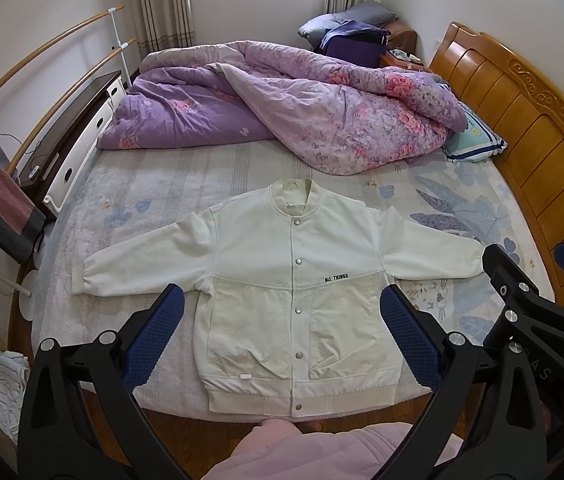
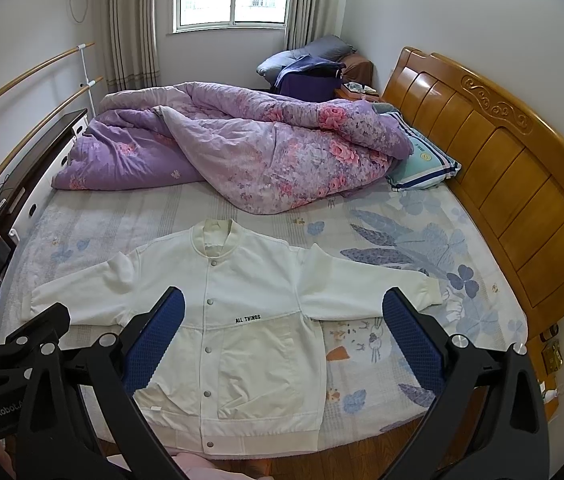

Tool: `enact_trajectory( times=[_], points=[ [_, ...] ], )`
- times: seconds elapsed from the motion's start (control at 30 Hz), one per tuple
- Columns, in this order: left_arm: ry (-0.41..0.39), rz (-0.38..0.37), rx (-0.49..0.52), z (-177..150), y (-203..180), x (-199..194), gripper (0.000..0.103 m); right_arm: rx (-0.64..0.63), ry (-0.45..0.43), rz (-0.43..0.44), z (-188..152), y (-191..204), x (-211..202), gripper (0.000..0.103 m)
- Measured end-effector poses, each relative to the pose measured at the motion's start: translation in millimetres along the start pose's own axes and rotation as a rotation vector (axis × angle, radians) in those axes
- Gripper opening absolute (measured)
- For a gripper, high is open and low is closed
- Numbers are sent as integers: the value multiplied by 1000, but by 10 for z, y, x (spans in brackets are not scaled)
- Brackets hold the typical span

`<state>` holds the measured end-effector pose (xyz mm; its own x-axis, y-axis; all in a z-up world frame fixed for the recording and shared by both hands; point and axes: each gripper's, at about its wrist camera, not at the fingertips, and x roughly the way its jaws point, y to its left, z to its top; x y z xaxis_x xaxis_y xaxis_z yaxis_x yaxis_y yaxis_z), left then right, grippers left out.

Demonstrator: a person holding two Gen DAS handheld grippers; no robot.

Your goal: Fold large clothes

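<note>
Left wrist view: white jacket (image 1: 294,292) spread flat on bed (image 1: 154,192), both claws above it, empty.
Bed with wooden headboard (image 1: 522,128); purple quilt (image 1: 282,108) bunched at far side, pillow (image 1: 474,140) beside it. Jacket front up, snaps closed, sleeves out sideways, hem at near edge. Left claw (image 1: 282,332) spread wide, touching nothing; right claw (image 2: 284,336) spread wide too, clear of fabric.

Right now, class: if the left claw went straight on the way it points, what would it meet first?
Most likely the white jacket spread flat on the bed; the open left claw frames its front, though depth is unclear.
</note>
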<state>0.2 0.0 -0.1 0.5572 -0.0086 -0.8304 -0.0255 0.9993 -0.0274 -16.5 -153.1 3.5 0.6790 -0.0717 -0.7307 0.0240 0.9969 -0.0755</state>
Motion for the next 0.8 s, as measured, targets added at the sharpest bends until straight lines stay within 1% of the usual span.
enact_trajectory(
  times=[0.37, 0.4, 0.47, 0.5, 0.57, 0.8],
  points=[
    [0, 0, 3, -24, -12, 3, 98, 2, 3, 2, 3, 4, 21, 96],
    [1, 1, 3, -104, 7, -51, 98, 3, 3, 3, -3, 15, 21, 96],
    [2, 0, 2, -97, 4, -49, 98, 2, 4, 3, 16, -6, 22, 96],
    [2, 0, 1, -150, 38, -40, 98, 2, 4, 3, 21, -10, 24, 96],
    [2, 1, 2, -145, 35, -37, 98, 1, 3, 5, -97, 45, 23, 96],
    [3, 1, 3, -150, 34, -39, 98, 1, 6, 5, -86, 39, 22, 96]
  ],
)
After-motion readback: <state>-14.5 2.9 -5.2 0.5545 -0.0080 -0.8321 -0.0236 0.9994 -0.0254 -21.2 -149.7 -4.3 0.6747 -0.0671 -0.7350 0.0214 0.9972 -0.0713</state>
